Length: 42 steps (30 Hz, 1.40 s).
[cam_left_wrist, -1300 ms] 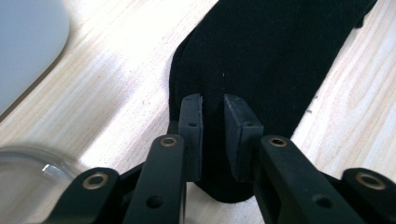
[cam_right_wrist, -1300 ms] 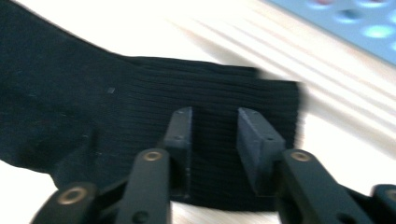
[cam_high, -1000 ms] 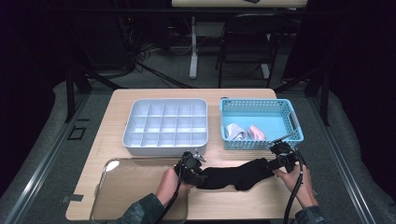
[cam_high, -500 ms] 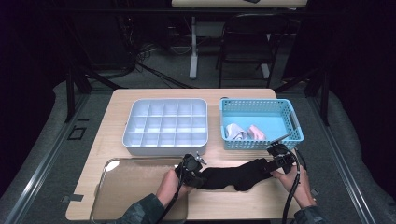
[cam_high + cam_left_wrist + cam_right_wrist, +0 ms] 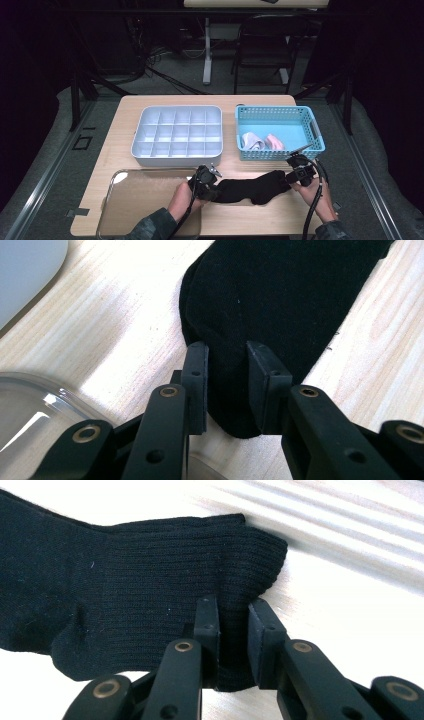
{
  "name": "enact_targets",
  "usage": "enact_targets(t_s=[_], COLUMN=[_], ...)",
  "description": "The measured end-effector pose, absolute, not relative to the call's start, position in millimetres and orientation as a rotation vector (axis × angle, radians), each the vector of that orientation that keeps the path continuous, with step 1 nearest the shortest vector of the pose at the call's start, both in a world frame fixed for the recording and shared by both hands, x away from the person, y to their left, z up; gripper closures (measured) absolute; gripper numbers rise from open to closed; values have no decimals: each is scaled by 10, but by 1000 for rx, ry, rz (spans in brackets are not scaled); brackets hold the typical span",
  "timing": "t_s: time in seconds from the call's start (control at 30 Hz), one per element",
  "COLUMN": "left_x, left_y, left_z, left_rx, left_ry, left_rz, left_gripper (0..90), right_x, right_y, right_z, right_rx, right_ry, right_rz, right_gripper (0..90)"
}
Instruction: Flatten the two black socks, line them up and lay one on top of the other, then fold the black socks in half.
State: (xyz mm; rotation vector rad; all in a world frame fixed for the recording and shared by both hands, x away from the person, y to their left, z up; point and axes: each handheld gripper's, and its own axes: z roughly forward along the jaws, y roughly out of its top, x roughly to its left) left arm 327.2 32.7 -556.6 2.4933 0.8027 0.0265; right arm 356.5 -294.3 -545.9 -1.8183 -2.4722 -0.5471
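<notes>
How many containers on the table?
3. White divided tray at back left, blue basket at back right holding folded cloth, clear tray at front left. Nothing seems to hide another.

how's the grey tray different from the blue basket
The grey tray is solid-walled and split into a grid of small compartments, all bare; the blue basket has perforated walls and one open space. The basket holds small pale and pink cloth items; the tray holds nothing. The tray sits left of the basket. Both are rectangular and stand on the table beyond the black sock.
</notes>
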Motion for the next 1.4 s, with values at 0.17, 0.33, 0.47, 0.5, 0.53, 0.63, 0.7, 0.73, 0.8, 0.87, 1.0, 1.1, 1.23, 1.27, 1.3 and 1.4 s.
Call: enact_targets(t_s=[0.17,0.33,0.47,0.5,0.53,0.63,0.7,0.73,0.8,0.87,1.0,1.1,1.23,1.27,1.3,1.4], left_x=[3279,3280,3285,3288,3287,3301,3303,3305,3307,3310,3317,3319,3324,3325,3326,3329], left_y=[330,315,308,308,306,310,305,302,296,289,276,267,258,255,252,245], left_z=[-5571,-5577,-5582,-5583,-5584,-5587,-5589,-5589,-5590,-5592,-5594,-5596,-5599,-5600,-5600,-5603], left_rx=[2488,2480,2475,2472,2470,2463,2460,2460,2459,2455,2452,2449,2444,2443,2441,2434], left_ry=[800,803,798,799,806,807,807,807,808,811,807,810,809,807,807,812], left_rz=[20,24,27,22,32,9,11,13,15,16,14,16,15,14,13,12], left_gripper=[735,754,761,762,763,763,763,764,765,765,765,765,765,765,765,765], right_x=[3575,3571,3547,3547,3537,3515,3493,3487,3469,3467,3440,3424,3401,3397,3394,3383], right_y=[-2948,-2977,-2980,-2988,-2984,-2975,-2968,-2974,-2976,-2987,-2956,-2925,-2888,-2885,-2877,-2847], right_z=[-5434,-5410,-5330,-5294,-5270,-5200,-5161,-5133,-5106,-5056,-4997,-4956,-4917,-4908,-4902,-4878], right_rx=[-1792,-1789,-1809,-1789,-1797,-1794,-1801,-1790,-1797,-1763,-1748,-1714,-1674,-1659,-1646,-1623], right_ry=[-2492,-2480,-2473,-2484,-2482,-2484,-2478,-2482,-2464,-2468,-2460,-2459,-2450,-2444,-2438,-2417], right_rz=[-508,-522,-564,-553,-573,-601,-637,-638,-701,-702,-768,-803,-842,-855,-868,-902], right_gripper=[795,806,806,807,807,807,807,807,807,807,808,809,810,811,812,812])
